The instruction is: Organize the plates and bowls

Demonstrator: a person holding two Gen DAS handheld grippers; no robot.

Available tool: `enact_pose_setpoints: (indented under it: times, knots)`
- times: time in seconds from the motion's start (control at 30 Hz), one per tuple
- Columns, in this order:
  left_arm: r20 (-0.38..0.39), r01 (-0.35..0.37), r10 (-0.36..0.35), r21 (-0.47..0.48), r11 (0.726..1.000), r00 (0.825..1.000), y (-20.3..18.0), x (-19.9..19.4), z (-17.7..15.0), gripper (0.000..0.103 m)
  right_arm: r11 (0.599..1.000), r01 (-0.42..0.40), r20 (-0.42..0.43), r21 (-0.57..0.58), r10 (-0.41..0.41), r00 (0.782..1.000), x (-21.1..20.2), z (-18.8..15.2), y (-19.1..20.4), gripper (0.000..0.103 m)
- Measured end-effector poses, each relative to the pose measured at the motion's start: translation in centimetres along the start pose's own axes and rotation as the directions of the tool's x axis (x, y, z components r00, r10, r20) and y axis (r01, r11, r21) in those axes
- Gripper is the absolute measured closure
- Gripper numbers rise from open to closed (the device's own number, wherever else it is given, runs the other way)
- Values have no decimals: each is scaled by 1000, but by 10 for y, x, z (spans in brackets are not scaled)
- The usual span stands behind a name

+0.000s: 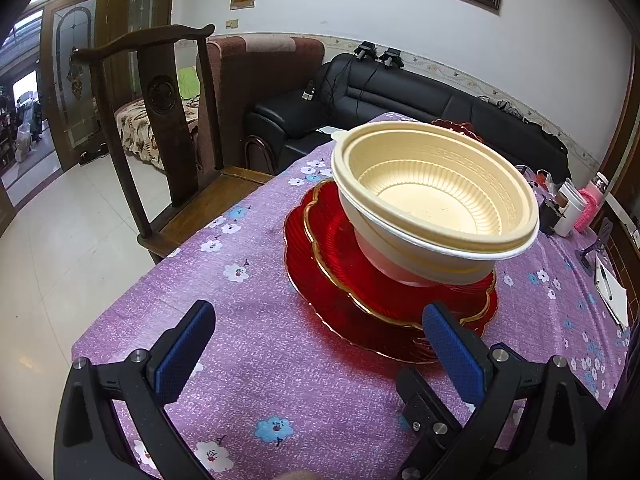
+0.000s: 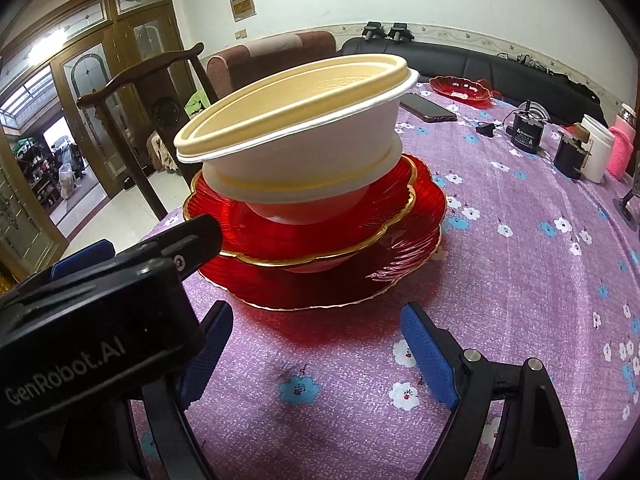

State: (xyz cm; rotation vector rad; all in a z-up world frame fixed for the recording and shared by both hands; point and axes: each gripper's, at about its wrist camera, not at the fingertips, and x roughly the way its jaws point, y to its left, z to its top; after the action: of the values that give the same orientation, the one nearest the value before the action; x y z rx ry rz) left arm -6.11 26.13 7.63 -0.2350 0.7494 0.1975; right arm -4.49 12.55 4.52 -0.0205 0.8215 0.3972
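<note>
A stack of cream bowls [image 1: 436,196] sits tilted on a small red gold-rimmed plate [image 1: 332,248], which rests on a larger red plate [image 1: 308,276]. The same stack shows in the right wrist view: bowls [image 2: 304,136], small plate [image 2: 312,236], large plate [image 2: 320,284]. My left gripper [image 1: 316,320] is open and empty, just short of the plates' near edge. My right gripper [image 2: 318,320] is open and empty in front of the stack. The left gripper's body [image 2: 100,312] shows at the left of the right wrist view. Another red dish [image 2: 460,88] lies at the table's far side.
The table has a purple flowered cloth [image 2: 520,280]. A phone [image 2: 428,108], black devices [image 2: 528,132], a white cup [image 2: 596,148] and a pink object [image 2: 622,148] stand at the far right. A wooden chair [image 1: 160,120] stands at the left edge. A notebook [image 1: 612,296] lies at the right.
</note>
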Motion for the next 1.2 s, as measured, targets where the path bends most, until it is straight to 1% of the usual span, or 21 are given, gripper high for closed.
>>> enact_pose_setpoints:
  times: [0.3, 1.2]
  knots:
    - [-7, -3, 3, 18, 1000, 1000, -6, 1, 0, 0, 1000, -10, -1, 17, 10, 1000, 1, -1, -6, 14]
    - [-28, -1, 1, 21, 1000, 1000, -10, 9, 0, 0, 1000, -20, -19, 23, 20, 1000, 8, -3, -9, 13]
